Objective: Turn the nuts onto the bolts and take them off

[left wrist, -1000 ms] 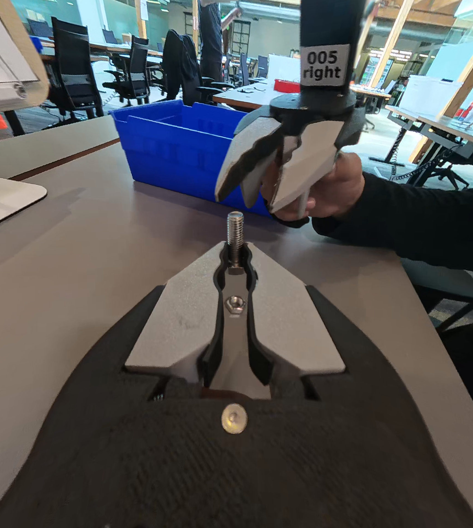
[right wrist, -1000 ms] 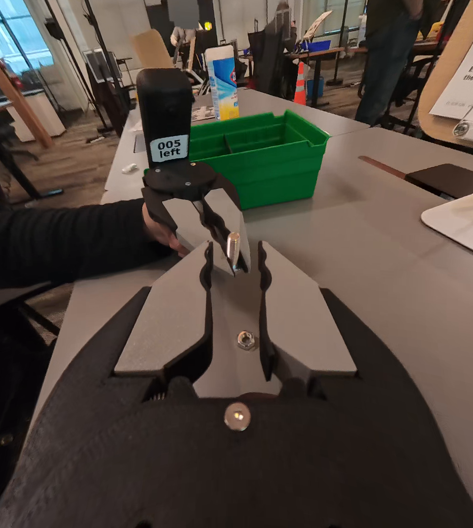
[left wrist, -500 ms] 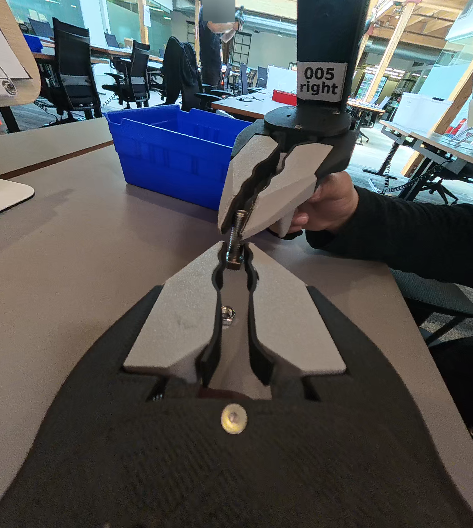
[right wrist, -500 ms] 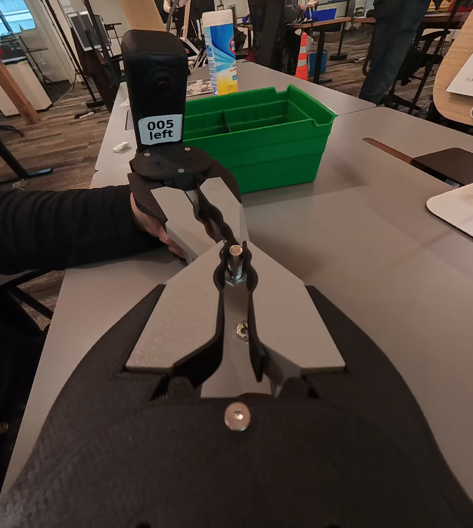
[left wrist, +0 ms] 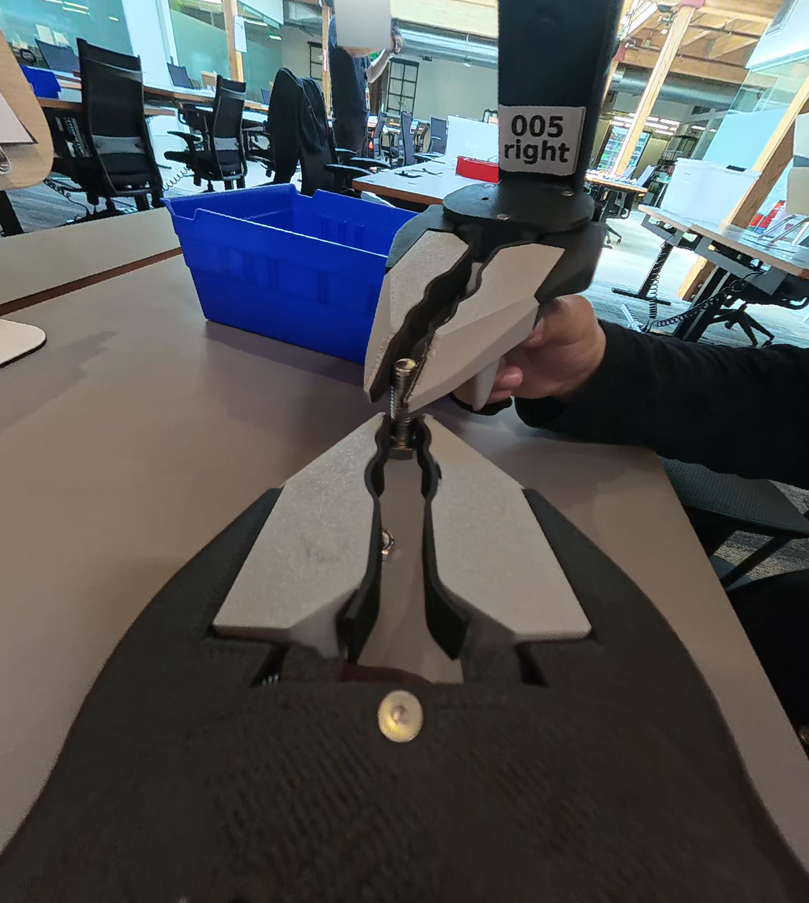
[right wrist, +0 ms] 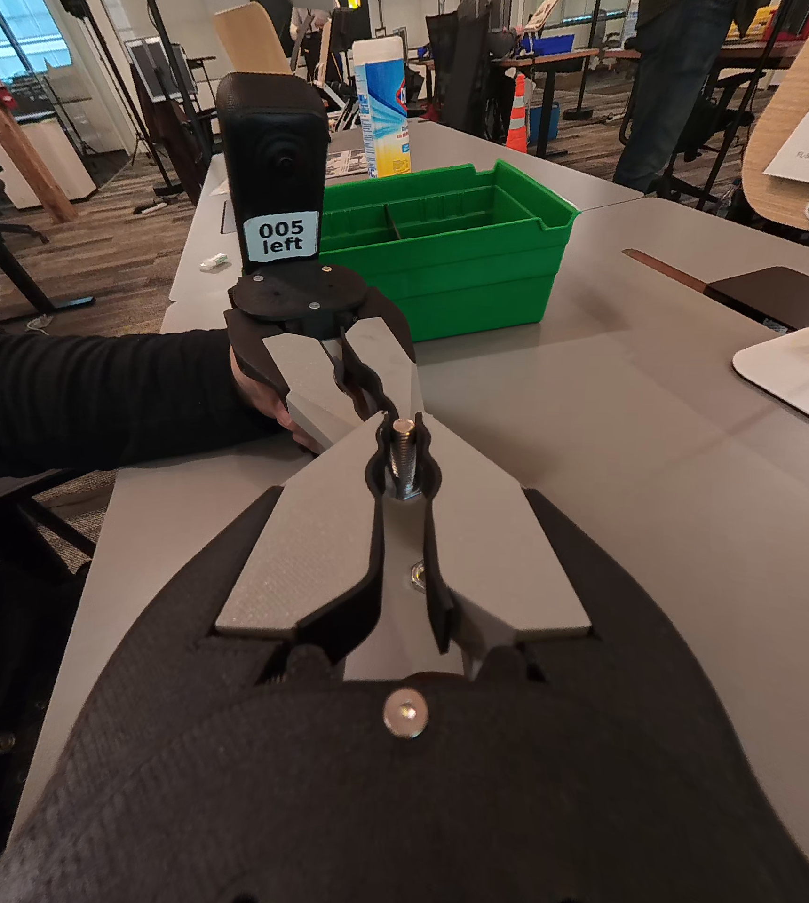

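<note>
Bolt and its head sit between two sets of jaws: the left gripper has its jaws closed on the hex head at the bottom, holding the bolt upright just above the surface, while the right gripper comes down from above with its jaws closed on the threaded shank near the top. From the right wrist view the same bolt stands pinched in the right gripper's notch, bare thread showing, with no nut on it. One loose nut lies flat on the surface under the left gripper's fingers; it shows again as the nut between the right gripper's fingers. Judging by that, threading has not begun for this pair: the nut has yet to be picked up, turned on and taken off. Room is fair: the blue bin stands behind the grippers, the green bin well apart on the other side, and the surface edge runs close beside each forearm
</note>
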